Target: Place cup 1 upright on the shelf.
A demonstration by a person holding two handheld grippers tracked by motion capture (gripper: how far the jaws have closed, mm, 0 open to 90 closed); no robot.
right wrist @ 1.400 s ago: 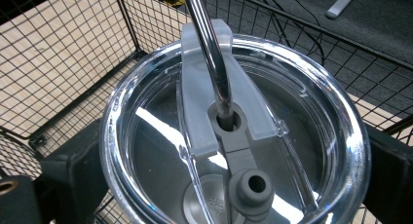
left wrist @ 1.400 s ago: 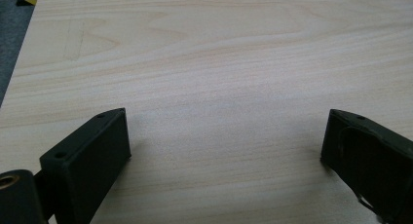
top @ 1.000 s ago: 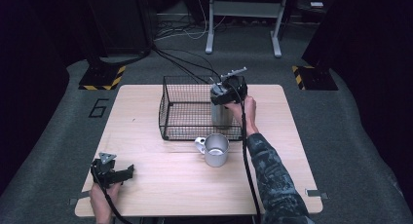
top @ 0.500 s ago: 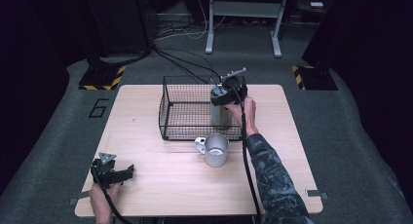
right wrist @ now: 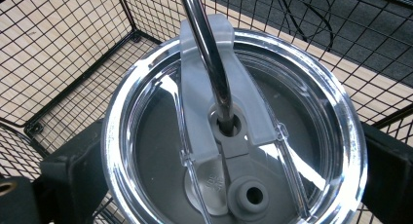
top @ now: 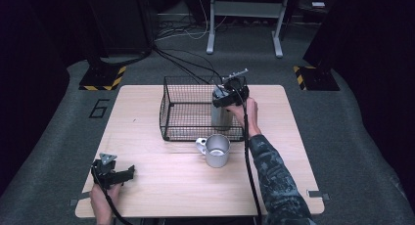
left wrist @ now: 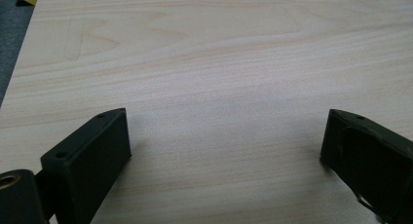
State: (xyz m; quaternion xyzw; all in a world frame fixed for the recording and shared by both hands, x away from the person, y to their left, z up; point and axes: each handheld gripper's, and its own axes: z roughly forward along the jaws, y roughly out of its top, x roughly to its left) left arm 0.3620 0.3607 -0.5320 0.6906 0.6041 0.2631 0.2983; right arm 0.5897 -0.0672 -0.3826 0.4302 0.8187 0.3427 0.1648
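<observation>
**Holding a lidded tumbler inside the wire basket**

Left gripper rests near the table's front left corner, jaws spread wide over bare wood. Steel mug stands mid-table, just before the wire basket. Right gripper clamps the steel tumbler upright in the basket's right end; clear lid, metal straw.

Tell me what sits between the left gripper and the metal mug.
Nothing: in the high view, bare wooden table runs from the left gripper to the metal mug.
</observation>
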